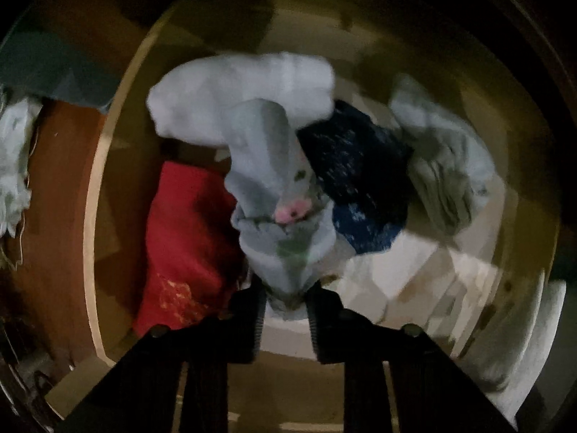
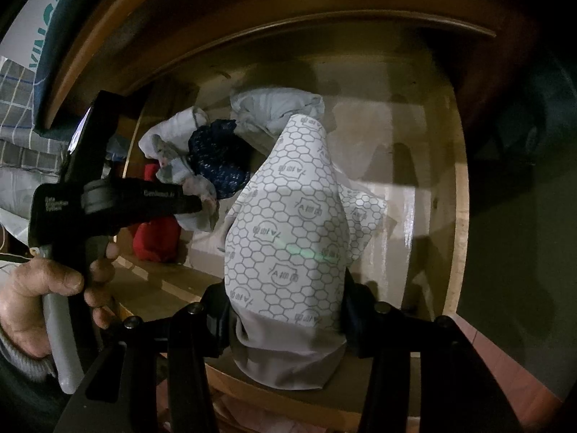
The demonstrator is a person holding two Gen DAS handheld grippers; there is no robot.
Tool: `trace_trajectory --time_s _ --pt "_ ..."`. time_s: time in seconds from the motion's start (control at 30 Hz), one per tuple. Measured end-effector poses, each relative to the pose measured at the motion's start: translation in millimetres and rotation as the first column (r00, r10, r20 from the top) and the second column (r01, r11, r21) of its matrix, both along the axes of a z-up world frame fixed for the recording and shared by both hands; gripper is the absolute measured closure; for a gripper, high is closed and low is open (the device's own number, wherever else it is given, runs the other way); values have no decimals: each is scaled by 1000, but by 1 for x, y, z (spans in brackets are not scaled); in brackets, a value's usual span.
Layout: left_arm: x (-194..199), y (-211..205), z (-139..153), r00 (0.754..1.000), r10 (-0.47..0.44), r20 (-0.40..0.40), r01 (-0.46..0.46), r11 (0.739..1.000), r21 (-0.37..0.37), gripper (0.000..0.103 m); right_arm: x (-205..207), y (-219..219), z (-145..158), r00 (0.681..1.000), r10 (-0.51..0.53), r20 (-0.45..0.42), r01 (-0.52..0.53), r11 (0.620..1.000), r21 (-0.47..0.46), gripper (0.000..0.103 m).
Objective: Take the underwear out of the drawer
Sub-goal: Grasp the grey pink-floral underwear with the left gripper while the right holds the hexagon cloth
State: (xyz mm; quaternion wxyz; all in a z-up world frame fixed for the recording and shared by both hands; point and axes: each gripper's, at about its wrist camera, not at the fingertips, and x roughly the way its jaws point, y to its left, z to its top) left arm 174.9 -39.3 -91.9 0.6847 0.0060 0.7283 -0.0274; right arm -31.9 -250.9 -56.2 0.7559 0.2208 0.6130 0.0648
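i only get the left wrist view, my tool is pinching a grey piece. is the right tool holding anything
Observer: Yes, the right tool is clamped on a white garment with a hexagon print.
Operator: is it out of the drawer
Observer: It hangs above the drawer floor, by the front edge.
Operator: can you see my tool from there
Observer: Yes, the left tool grips the grey piece, and a hand holds its handle.
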Motion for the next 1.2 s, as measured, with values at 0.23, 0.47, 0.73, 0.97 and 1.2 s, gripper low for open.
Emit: trace_trajectory --time_s 0.23,0.47,0.73,0.97,1.2 --pt "-19 -16 7 970 -228 -87 218 970 -109 85 0 1 0 1000 -10 -7 10 1000 3 56" --pt "-8 -14 -2 978 -181 -107 175 982 -71 69 0 1 -2 1000 -19 -19 19 1000 4 56" --pt "-2 -7 -14 986 -116 -121 110 992 -57 48 1 3 -2 1000 -12 -24 12 1000 0 54" --pt "8 -12 -20 982 -138 -131 133 990 -39 49 2 -1 -7 999 -13 -33 13 1000 1 54" --pt "10 -13 0 981 -184 -60 182 983 -35 77 3 1 -8 999 -10 -33 10 1000 -14 54"
